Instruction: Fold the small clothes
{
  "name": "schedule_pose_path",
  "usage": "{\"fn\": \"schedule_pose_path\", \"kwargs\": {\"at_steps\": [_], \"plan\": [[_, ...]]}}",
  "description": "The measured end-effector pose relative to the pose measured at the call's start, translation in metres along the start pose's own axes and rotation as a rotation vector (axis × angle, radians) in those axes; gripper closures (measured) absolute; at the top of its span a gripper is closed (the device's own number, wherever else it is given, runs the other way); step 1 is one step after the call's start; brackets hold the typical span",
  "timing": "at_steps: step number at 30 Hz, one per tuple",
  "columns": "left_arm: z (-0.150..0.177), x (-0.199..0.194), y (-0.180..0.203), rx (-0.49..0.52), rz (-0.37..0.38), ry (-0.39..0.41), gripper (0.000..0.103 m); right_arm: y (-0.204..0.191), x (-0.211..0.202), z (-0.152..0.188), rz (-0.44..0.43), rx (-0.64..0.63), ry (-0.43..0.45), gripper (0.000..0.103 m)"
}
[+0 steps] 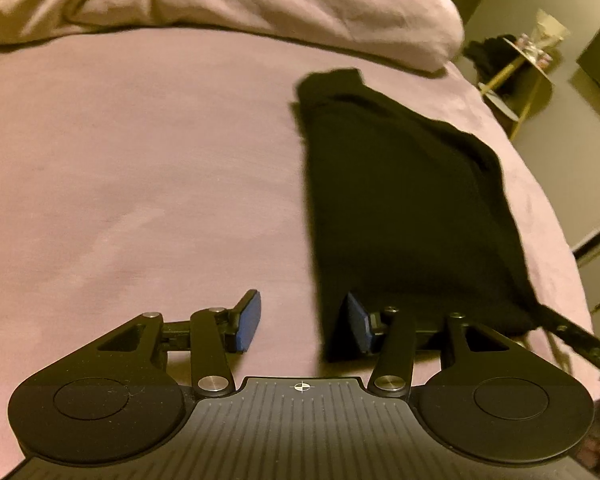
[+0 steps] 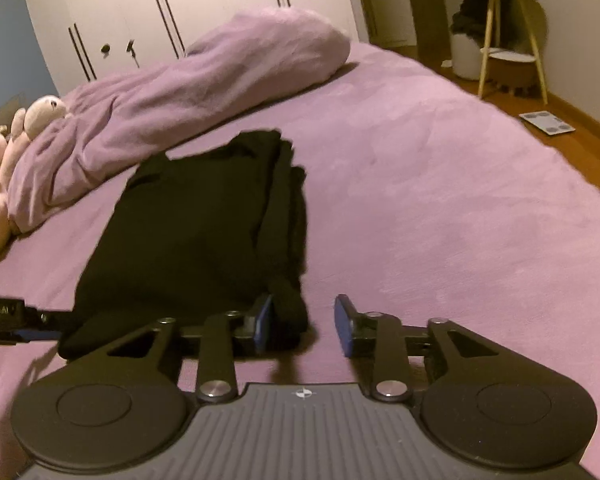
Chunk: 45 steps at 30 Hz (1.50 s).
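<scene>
Flat on the pink-purple plush bedspread [image 2: 440, 200] lies a black fabric garment [image 2: 192, 232], folded into a long, roughly rectangular stack with layered edges showing along one side. Both grippers sit at its near end. The left gripper [image 1: 304, 320] has its two blue-padded fingers [image 1: 249, 318] apart, one over bare bedspread and the other at the garment's near left corner; nothing is pinched between them. The right gripper [image 2: 303, 324] also has its fingers apart, and the garment's near right corner lies in the gap beside the left pad, while the right pad stands clear over the bedspread; whether the left pad touches the cloth cannot be told. A rumpled lilac duvet [image 2: 188, 84] is bunched along the far side of the bed, near the garment's far end but apart from it. Pale stuffed toys [image 2: 28, 120] rest against the duvet's left end. Beyond the bed stand a white wardrobe [image 2: 148, 4] and a light wooden side shelf [image 2: 512, 40] on the wood floor.
</scene>
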<state>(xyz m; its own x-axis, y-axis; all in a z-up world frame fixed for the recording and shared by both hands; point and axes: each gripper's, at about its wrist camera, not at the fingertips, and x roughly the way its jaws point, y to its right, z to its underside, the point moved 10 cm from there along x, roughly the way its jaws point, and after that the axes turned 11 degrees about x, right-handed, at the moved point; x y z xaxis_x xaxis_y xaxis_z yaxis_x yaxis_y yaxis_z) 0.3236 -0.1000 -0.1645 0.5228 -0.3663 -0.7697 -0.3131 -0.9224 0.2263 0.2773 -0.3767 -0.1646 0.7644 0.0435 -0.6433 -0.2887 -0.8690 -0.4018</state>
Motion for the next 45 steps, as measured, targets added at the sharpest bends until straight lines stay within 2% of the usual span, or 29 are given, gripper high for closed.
{"fn": "schedule_pose_path", "kwargs": {"at_steps": [3, 5, 7, 10, 13, 17, 20, 22, 24, 27, 31, 33, 35, 38, 39, 41, 43, 44, 45], "plan": [[-0.001, -0.007, -0.01, -0.047, 0.019, 0.011, 0.051, 0.009, -0.008, -0.007, 0.021, 0.02, 0.01, 0.068], [-0.004, -0.007, -0.007, -0.061, 0.057, 0.016, 0.051, 0.016, -0.01, -0.012, 0.018, 0.057, 0.007, 0.065], [-0.007, -0.005, -0.002, -0.07, 0.087, 0.016, 0.051, 0.02, -0.008, -0.016, -0.057, 0.146, -0.022, 0.059], [-0.015, 0.0, 0.009, -0.05, 0.109, 0.02, 0.051, 0.019, -0.003, -0.023, -0.143, 0.243, -0.054, 0.058], [-0.028, 0.008, 0.017, -0.008, 0.081, 0.035, 0.051, 0.008, 0.004, -0.037, -0.163, 0.226, -0.032, 0.057], [-0.067, 0.024, 0.012, 0.009, 0.036, 0.093, 0.05, -0.016, 0.028, -0.058, -0.149, 0.146, -0.005, 0.057], [-0.097, 0.044, 0.001, -0.023, -0.014, 0.117, 0.05, -0.035, 0.05, -0.076, -0.126, 0.086, 0.034, 0.063], [-0.114, 0.061, -0.003, -0.018, -0.051, 0.114, 0.05, -0.049, 0.067, -0.087, -0.12, 0.037, 0.058, 0.08], [-0.126, 0.075, -0.004, 0.015, -0.083, 0.114, 0.05, -0.06, 0.087, -0.095, -0.105, -0.003, 0.057, 0.089], [-0.141, 0.093, -0.006, 0.039, -0.108, 0.115, 0.046, -0.074, 0.118, -0.103, -0.084, -0.052, 0.045, 0.092], [-0.144, 0.108, -0.015, -0.022, -0.121, 0.127, 0.037, -0.068, 0.154, -0.103, 0.043, -0.126, 0.03, 0.102], [-0.141, 0.113, -0.014, 0.003, -0.14, 0.147, 0.035, -0.057, 0.165, -0.104, 0.098, -0.131, 0.042, 0.103], [-0.139, 0.116, -0.012, 0.051, -0.166, 0.172, 0.033, -0.04, 0.174, -0.107, 0.188, -0.126, 0.044, 0.102], [-0.138, 0.112, -0.011, 0.074, -0.182, 0.19, 0.032, -0.032, 0.177, -0.112, 0.148, -0.09, 0.026, 0.103], [-0.137, 0.107, -0.013, 0.058, -0.171, 0.185, 0.032, -0.034, 0.174, -0.112, 0.139, -0.105, 0.026, 0.102], [-0.132, 0.095, -0.016, 0.01, -0.122, 0.176, 0.034, -0.034, 0.162, -0.111, 0.109, -0.115, 0.024, 0.091], [-0.123, 0.083, -0.017, -0.02, -0.031, 0.161, 0.034, -0.029, 0.143, -0.108, 0.049, -0.072, 0.016, 0.059], [-0.117, 0.079, -0.017, -0.031, 0.014, 0.154, 0.034, -0.024, 0.131, -0.106, 0.0, -0.032, 0.017, 0.051], [-0.111, 0.076, -0.018, -0.045, 0.054, 0.143, 0.033, -0.02, 0.12, -0.102, -0.074, 0.021, 0.005, 0.037]]}}
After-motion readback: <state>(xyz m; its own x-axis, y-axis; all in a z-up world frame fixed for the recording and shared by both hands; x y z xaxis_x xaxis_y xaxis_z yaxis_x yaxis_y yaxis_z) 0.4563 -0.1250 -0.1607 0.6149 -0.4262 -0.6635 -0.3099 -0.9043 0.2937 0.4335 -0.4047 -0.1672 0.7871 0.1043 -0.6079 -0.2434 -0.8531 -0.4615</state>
